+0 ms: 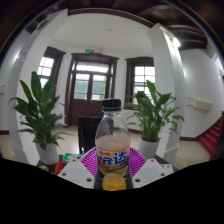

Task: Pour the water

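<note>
A clear plastic bottle [113, 145] with a black cap, an orange and blue label and orange liquid low inside stands upright between my fingers. My gripper [113, 162] holds it: both magenta pads [90, 160] press against its sides at label height. The bottle is raised, with the room behind it, and its base is hidden below the fingers. No cup or glass shows in this view.
Two leafy potted plants stand beyond the bottle, one to the left [40, 115] and one to the right [155, 115]. A dark chair [88, 130] sits behind the bottle. Farther back are a wooden double door [92, 82] and windows.
</note>
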